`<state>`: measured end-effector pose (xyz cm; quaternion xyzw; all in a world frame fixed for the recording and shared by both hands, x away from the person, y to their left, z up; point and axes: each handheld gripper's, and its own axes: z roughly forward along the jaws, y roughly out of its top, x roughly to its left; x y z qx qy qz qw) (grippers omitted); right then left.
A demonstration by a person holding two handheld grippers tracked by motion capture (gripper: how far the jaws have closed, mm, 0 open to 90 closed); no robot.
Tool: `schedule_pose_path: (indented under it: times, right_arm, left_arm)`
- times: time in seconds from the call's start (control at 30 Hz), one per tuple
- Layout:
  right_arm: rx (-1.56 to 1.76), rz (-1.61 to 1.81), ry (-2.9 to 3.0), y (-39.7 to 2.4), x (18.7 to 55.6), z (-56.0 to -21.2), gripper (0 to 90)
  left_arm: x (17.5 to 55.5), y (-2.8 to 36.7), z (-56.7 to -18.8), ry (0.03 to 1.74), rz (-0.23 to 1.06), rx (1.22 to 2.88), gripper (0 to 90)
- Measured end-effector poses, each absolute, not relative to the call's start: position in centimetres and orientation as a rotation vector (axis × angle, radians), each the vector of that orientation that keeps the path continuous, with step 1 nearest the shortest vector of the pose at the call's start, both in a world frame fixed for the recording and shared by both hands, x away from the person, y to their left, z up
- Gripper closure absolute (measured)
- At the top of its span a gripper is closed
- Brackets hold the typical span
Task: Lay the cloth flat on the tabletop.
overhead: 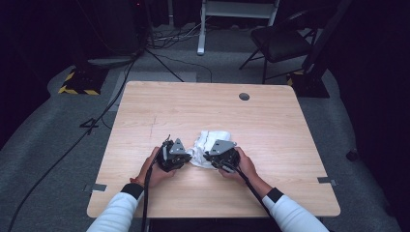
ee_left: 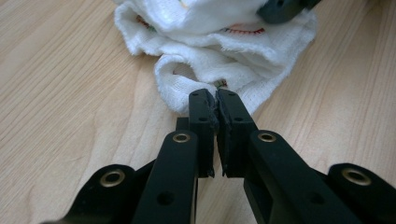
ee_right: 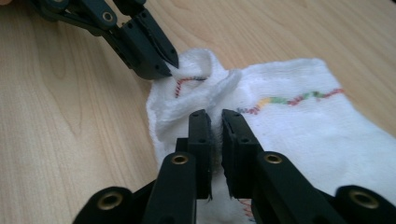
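A crumpled white cloth with a coloured stitched line lies on the wooden table, near the front middle. My left gripper comes at it from the left. In the left gripper view the gripper is shut on a rolled edge of the cloth. My right gripper meets the cloth from the right. In the right gripper view its jaws are shut on a raised fold of the cloth, with the left gripper pinching the corner just beyond.
A round cable hole sits near the table's far edge. Beyond the table stand a black chair and a white frame leg, with cables across the grey floor. A black-and-yellow base is at far left.
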<state>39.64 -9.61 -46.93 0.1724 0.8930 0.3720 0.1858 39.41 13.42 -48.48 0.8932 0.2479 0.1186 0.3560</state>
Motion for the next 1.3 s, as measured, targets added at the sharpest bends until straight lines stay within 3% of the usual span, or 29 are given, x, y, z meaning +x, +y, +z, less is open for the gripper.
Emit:
schedule_pose_path:
  times: [0.17, 0.47, 0.87, 1.03, 1.07, 1.1, 1.13, 1.23, 1.3]
  right_arm:
    - [0.542, 1.086, 2.469, -11.5, 39.7, -45.5, 85.0]
    - [0.731, 1.121, 2.371, -18.9, 39.1, -43.1, 85.1]
    - [0.86, 0.977, 2.445, -23.6, 36.7, -46.1, 82.0]
    - [0.902, 0.929, 2.463, -24.7, 36.3, -47.0, 73.5]
    - [0.911, 0.932, 2.456, -24.8, 36.1, -46.9, 63.8]
    - [0.911, 0.932, 2.456, -24.8, 36.1, -46.9, 63.8]
    - [0.905, 0.949, 2.437, -24.7, 36.0, -46.6, 57.0]
    - [0.879, 0.978, 2.43, -24.4, 35.9, -46.2, 51.3]
    - [0.828, 1.005, 2.431, -23.5, 35.6, -45.8, 44.9]
  left_arm:
    - [39.5, 13.9, -48.1, 0.646, 0.326, 2.29, 85.1]
    - [39.2, 14.4, -47.6, 0.653, 0.333, 2.267, 85.1]
    - [36.8, 11.3, -48.2, 0.544, 0.232, 2.326, 84.7]
    - [35.9, 10.5, -48.3, 0.512, 0.209, 2.357, 82.2]
    - [35.7, 10.5, -48.3, 0.515, 0.211, 2.357, 80.1]
    - [35.7, 10.5, -48.3, 0.516, 0.213, 2.355, 80.1]
    - [35.6, 10.7, -48.2, 0.547, 0.212, 2.332, 71.7]
    - [35.6, 11.0, -47.9, 0.559, 0.222, 2.325, 66.1]
    - [35.7, 11.4, -47.6, 0.592, 0.23, 2.298, 55.8]
